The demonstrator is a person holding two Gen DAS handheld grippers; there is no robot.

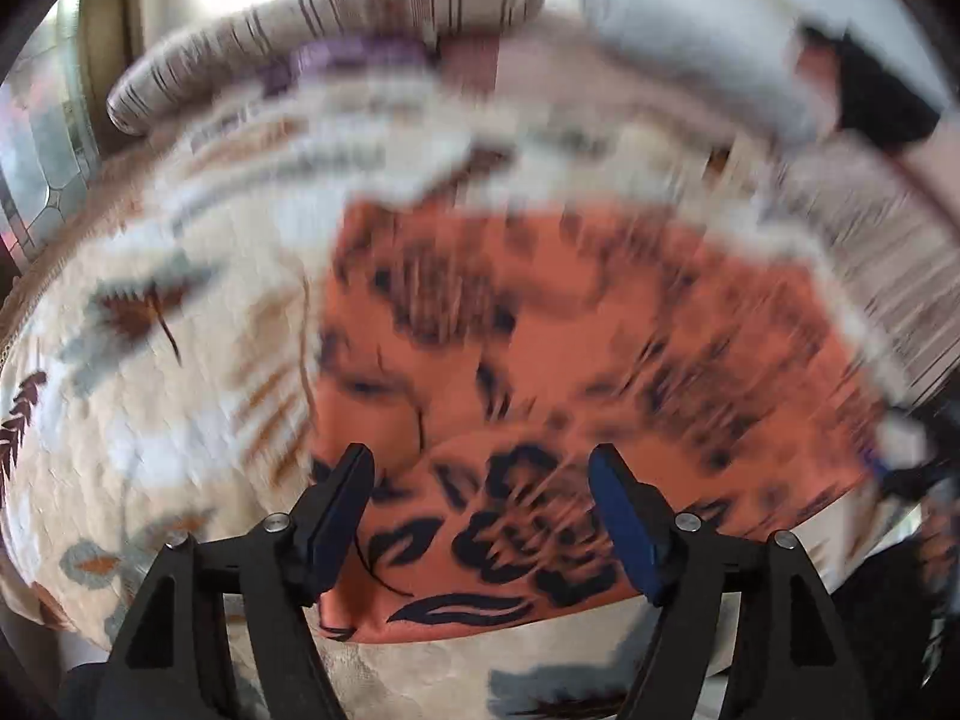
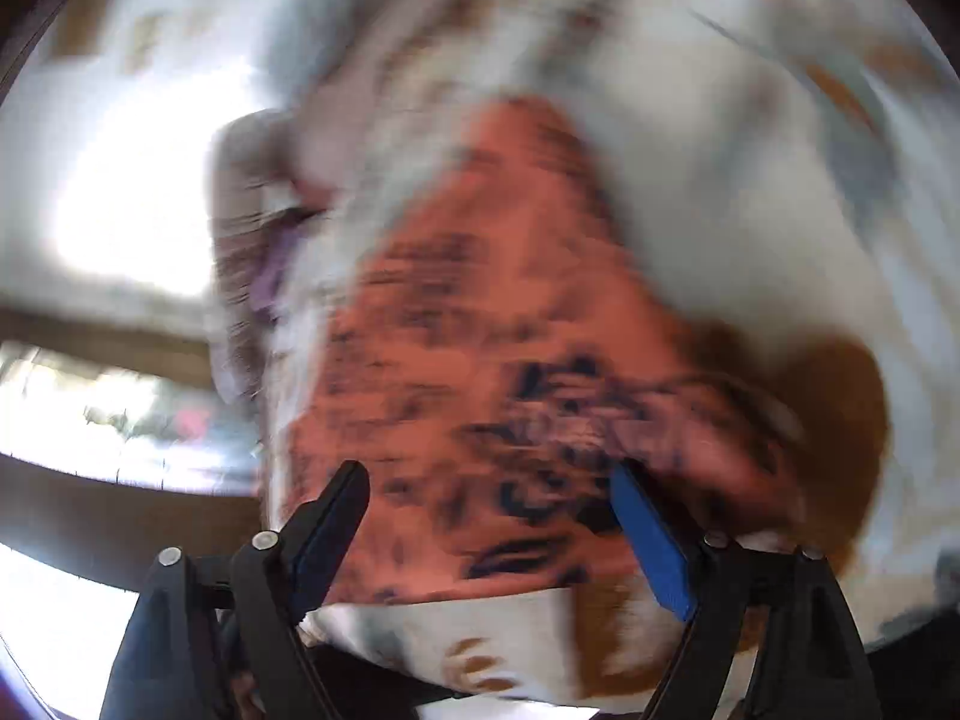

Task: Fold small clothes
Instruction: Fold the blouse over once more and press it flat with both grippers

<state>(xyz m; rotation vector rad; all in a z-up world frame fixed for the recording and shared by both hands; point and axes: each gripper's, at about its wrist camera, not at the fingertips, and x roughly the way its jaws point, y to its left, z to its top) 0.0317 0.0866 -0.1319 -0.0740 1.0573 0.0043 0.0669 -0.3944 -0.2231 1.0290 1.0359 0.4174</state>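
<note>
An orange garment with a dark floral print [image 1: 540,360] lies spread flat on a cream quilted bedspread with a leaf pattern [image 1: 150,420]. The left gripper [image 1: 480,480] hangs just above the garment's near edge, its jaws standing wide apart with nothing between them but the cloth below. In the right wrist view, heavily blurred, the right gripper [image 2: 492,498] is likewise spread open over the same orange garment [image 2: 480,330], and whether its blue pads touch the fabric cannot be told. A striped pillow [image 1: 300,30] lies at the far side of the bedspread.
</note>
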